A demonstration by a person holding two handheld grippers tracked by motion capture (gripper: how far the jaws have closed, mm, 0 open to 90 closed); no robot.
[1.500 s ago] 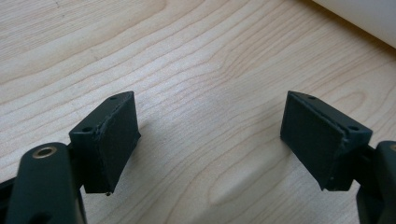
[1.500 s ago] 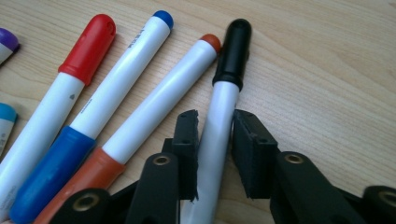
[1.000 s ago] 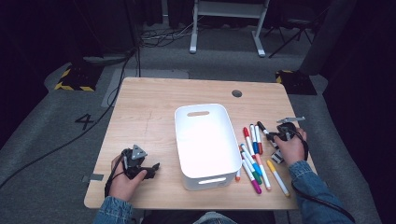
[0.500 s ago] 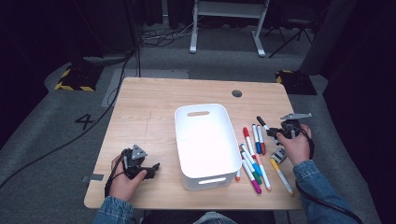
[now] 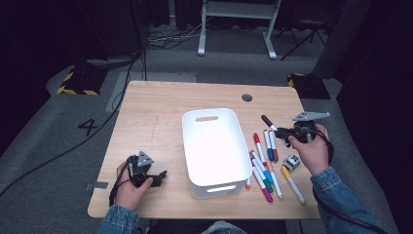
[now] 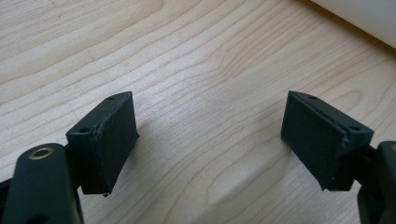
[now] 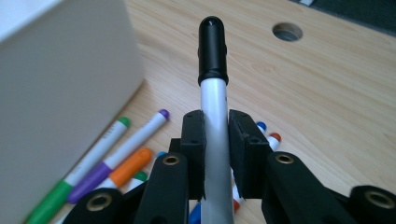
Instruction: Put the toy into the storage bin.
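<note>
My right gripper point(image 5: 284, 133) is shut on a white marker with a black cap point(image 5: 269, 123), held above the table to the right of the white bin point(image 5: 217, 187). In the right gripper view the marker point(image 7: 214, 84) stands between the pads of the right gripper point(image 7: 215, 122), cap pointing away. Several coloured markers point(image 5: 265, 168) lie on the wood between the bin and my right hand. My left gripper point(image 5: 158, 176) rests near the table's front left, jaws pointing toward the bin. The left gripper point(image 6: 210, 135) is open over bare wood with nothing between its pads.
A small grey and white object point(image 5: 291, 162) lies beside the markers by my right wrist. A cable hole point(image 5: 247, 97) sits in the table point(image 5: 156, 112) behind the bin. The bin's corner point(image 6: 364, 18) shows ahead of the left jaws.
My right gripper has lifted the black-capped marker up off the pile of markers and away from the table's front edge. The left hand has stayed where it was.
</note>
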